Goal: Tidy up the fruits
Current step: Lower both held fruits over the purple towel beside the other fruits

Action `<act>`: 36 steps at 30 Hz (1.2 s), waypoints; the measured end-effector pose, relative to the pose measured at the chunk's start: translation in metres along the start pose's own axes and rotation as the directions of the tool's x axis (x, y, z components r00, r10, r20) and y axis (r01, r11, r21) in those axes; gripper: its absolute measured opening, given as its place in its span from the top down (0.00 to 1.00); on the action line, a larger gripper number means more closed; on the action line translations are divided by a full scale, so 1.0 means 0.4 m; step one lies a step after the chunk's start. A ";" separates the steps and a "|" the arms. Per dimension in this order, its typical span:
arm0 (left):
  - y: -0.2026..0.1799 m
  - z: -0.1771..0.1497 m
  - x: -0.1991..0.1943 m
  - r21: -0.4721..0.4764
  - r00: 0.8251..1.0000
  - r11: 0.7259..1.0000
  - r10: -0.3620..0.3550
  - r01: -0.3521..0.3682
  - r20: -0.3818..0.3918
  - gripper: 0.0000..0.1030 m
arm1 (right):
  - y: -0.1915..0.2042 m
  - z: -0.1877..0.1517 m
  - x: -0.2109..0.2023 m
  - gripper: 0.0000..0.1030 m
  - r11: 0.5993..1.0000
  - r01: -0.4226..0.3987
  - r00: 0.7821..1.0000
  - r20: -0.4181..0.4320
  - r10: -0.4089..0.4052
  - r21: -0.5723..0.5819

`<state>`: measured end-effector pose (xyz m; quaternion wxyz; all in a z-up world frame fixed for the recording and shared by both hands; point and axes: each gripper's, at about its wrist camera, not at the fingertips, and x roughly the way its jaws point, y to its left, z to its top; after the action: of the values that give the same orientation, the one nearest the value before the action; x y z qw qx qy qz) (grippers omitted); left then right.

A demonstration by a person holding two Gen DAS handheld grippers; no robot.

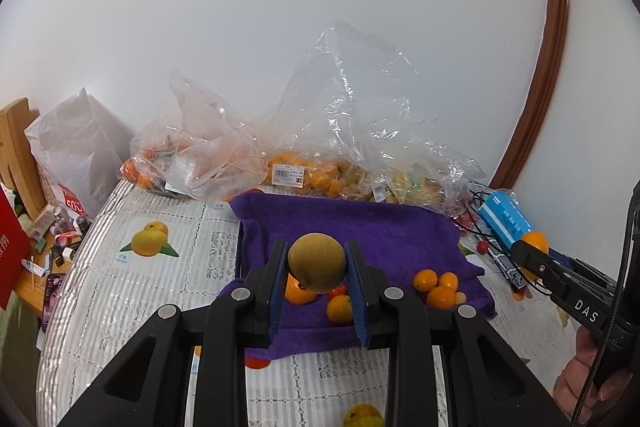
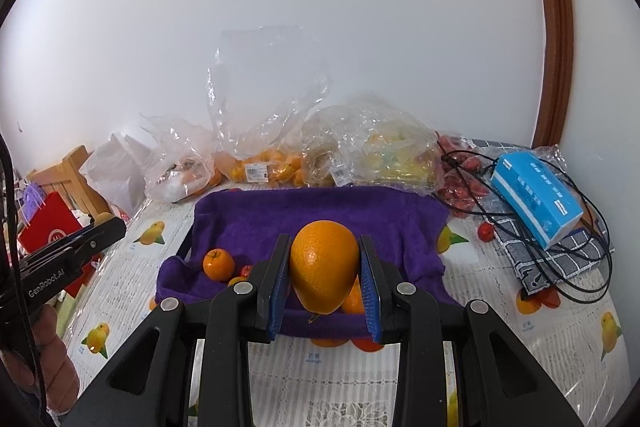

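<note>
My left gripper (image 1: 317, 267) is shut on a brown-green round fruit (image 1: 317, 262) and holds it above the purple towel (image 1: 360, 227). My right gripper (image 2: 325, 267) is shut on a large orange (image 2: 324, 265) above the same towel (image 2: 320, 215). Small oranges lie on the towel: one group at its right (image 1: 438, 287), others under the held fruit (image 1: 339, 309). One small orange (image 2: 218, 264) lies at the towel's left in the right wrist view. The right gripper also shows at the right edge of the left wrist view (image 1: 532, 253).
Clear plastic bags of fruit (image 1: 304, 175) line the wall behind the towel. A blue tissue box (image 2: 536, 195) and black cables (image 2: 520, 227) lie at the right. A red bag (image 2: 48, 231) and a wooden chair (image 1: 16, 155) stand at the left.
</note>
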<state>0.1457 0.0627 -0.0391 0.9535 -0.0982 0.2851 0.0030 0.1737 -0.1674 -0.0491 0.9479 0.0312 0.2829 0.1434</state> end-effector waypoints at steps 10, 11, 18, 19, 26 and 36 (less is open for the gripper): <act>-0.001 -0.004 0.087 -0.004 0.999 1.000 0.006 -0.006 -0.033 0.74 | -0.037 0.015 0.072 0.69 1.000 0.002 1.000 -0.014 -0.002 0.017; 0.001 -0.008 0.099 -0.005 0.999 1.000 0.007 -0.007 -0.042 0.74 | -0.042 0.015 0.080 0.69 1.000 0.002 1.000 -0.016 -0.001 0.020; 0.001 -0.021 0.173 0.003 0.996 1.000 0.024 -0.024 -0.085 0.74 | -0.073 0.008 0.147 0.69 0.999 0.012 0.998 -0.055 -0.010 0.034; 0.000 -0.019 0.182 0.005 0.996 1.000 0.024 -0.024 -0.089 0.74 | -0.077 0.009 0.154 0.69 0.999 0.014 0.998 -0.058 -0.012 0.034; -0.012 0.000 0.226 0.018 0.995 1.000 0.019 -0.017 -0.101 0.74 | -0.096 0.029 0.195 0.69 0.999 0.023 0.998 -0.066 -0.021 0.026; -0.025 0.028 0.284 0.036 0.992 0.999 0.010 -0.006 -0.124 0.74 | -0.104 0.057 0.257 0.69 0.999 0.033 0.996 -0.087 -0.032 0.009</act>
<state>0.2477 0.0492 -0.0898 0.9356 -0.0799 0.3440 -0.0043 0.2788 -0.1770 -0.0898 0.9367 0.0254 0.3250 0.1275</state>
